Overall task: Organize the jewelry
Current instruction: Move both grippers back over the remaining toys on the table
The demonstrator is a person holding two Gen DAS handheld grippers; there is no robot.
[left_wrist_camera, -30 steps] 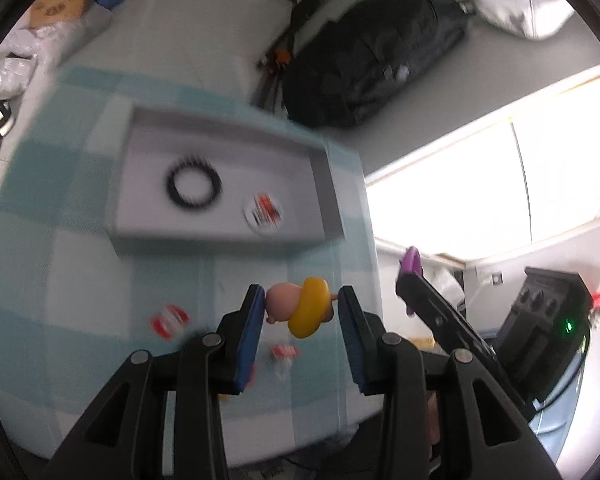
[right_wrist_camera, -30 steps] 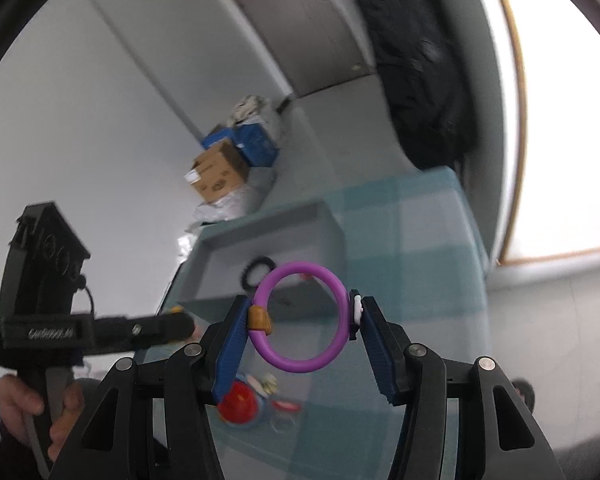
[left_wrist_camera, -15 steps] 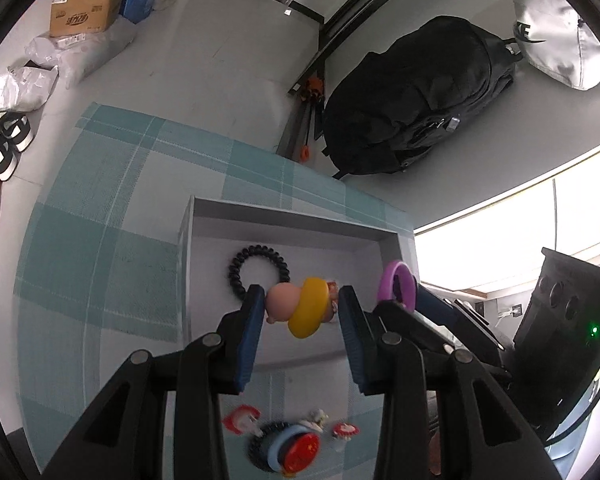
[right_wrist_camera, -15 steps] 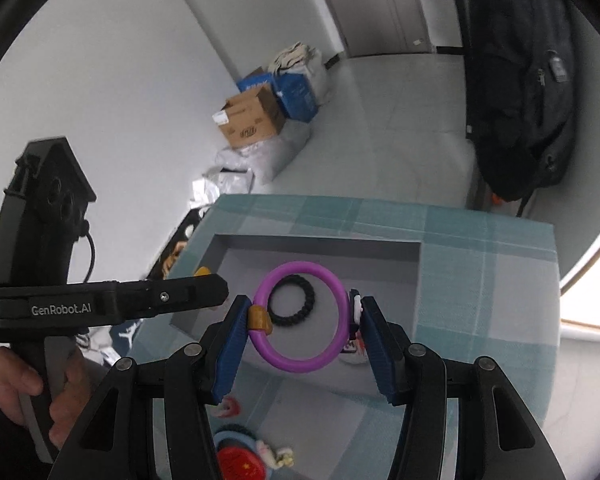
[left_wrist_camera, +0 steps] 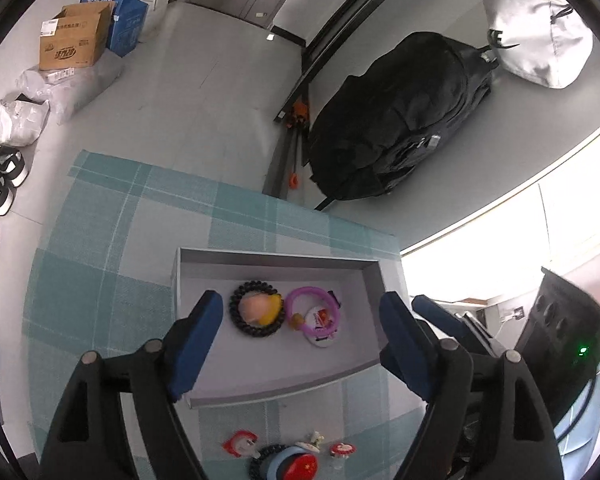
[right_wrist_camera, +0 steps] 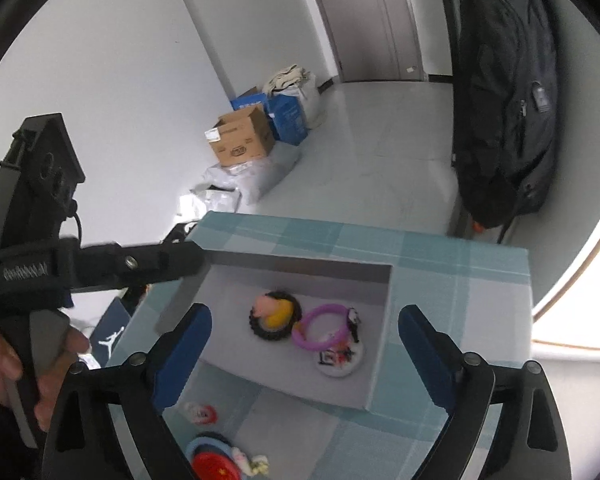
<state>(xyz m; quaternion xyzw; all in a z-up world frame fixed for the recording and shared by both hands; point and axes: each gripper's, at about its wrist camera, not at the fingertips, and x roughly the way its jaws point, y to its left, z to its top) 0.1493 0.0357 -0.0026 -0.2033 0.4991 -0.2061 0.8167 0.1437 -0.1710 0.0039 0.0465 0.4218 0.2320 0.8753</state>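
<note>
Checked teal cloth (left_wrist_camera: 100, 280) covers the table, and on it sits the grey tray (left_wrist_camera: 268, 396) that takes the jewelry.

Inside the tray, the pink-and-yellow charm (left_wrist_camera: 260, 309) lies within the black beaded bracelet (left_wrist_camera: 236, 320), and just to its right the purple ring (left_wrist_camera: 314, 312) rests partly over a round white badge (left_wrist_camera: 323, 334). All four lie in the far half of the tray, touching or nearly so.

Both grippers hang above the tray's near wall. The left gripper (left_wrist_camera: 300, 344) has just been opening, and nothing sits between its blue pads (left_wrist_camera: 198, 340); the right gripper (right_wrist_camera: 304, 354) has likewise just been opening and is empty, its jaws well apart.

Near the table's front edge a small heap is left: a red-and-white piece (left_wrist_camera: 240, 442), a blue ring with a red disc (left_wrist_camera: 296, 466) and a small red-capped piece (left_wrist_camera: 342, 450).

Risks, as I judge them: the heap is tangled (rings over beads), so a pinch could lift two pieces at once or flick one off the near edge. Further drops onto the crowded cluster may bounce or knock the ring askew. The two grippers stand close together, so reaching at once could make them collide.
</note>
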